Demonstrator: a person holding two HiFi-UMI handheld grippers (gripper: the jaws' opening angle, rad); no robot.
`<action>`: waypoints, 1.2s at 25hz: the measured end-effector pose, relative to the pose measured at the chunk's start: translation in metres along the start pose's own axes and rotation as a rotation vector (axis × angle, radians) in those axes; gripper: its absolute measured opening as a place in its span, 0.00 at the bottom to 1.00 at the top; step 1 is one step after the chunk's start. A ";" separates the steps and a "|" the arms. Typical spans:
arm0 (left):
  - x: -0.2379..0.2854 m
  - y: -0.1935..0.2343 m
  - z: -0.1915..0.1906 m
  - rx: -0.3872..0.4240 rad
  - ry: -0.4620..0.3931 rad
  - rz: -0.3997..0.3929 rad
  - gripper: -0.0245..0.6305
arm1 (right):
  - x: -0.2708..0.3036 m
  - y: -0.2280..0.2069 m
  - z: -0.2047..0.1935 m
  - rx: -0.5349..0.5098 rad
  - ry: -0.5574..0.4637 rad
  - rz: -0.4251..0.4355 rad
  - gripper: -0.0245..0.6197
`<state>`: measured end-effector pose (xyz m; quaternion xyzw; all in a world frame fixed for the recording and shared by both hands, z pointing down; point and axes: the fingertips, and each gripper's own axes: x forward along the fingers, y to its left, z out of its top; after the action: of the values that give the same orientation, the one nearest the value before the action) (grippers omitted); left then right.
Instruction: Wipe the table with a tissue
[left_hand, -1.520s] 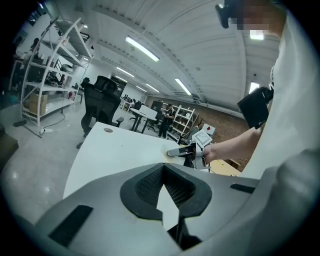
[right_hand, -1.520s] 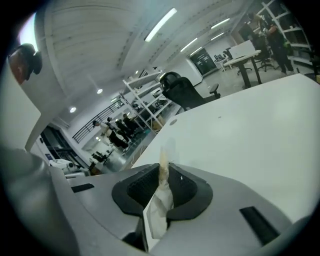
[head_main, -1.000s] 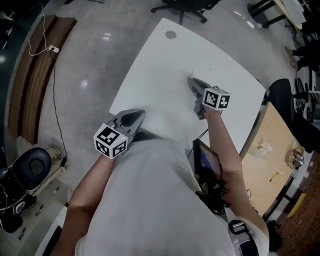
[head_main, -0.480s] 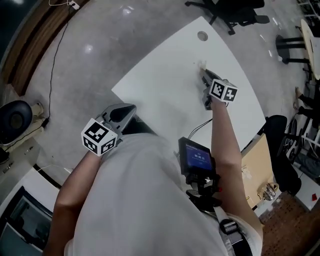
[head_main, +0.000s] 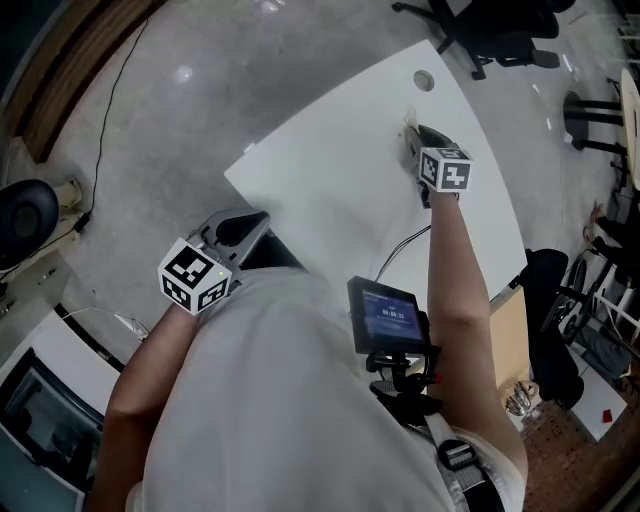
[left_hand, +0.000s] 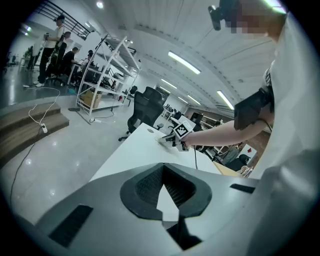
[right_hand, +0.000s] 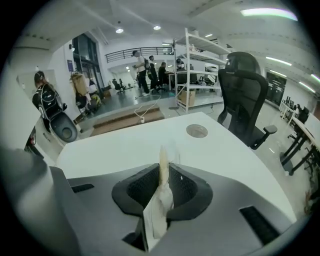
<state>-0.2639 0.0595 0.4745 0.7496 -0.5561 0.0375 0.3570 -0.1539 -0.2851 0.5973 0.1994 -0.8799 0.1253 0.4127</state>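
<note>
the left gripper (left_hand: 163, 165), jaws closed tip to tip with nothing between them, points across a white table (left_hand: 130, 152). at the far end the right gripper (left_hand: 167, 141), on an outstretched forearm (left_hand: 225, 132), has its tip down at the tabletop beside a pale tissue (left_hand: 160, 139). a black office chair (left_hand: 146, 107) and shelving (left_hand: 107, 70) stand beyond.

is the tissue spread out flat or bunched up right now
Bunched up. The right gripper view shows the tissue pinched into a narrow upright strip by the right tool, not spread on the table.
</note>
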 end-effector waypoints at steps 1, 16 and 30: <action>0.001 -0.001 0.000 0.000 0.002 -0.001 0.04 | 0.002 0.002 -0.001 -0.023 0.014 0.003 0.14; 0.008 -0.005 0.002 0.015 0.005 -0.025 0.05 | 0.005 0.038 -0.017 -0.228 0.149 0.148 0.14; 0.010 -0.007 0.002 0.040 0.009 -0.059 0.04 | -0.014 0.124 -0.052 -0.335 0.188 0.371 0.14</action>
<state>-0.2544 0.0515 0.4742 0.7724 -0.5313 0.0416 0.3454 -0.1668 -0.1516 0.6122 -0.0488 -0.8677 0.0694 0.4899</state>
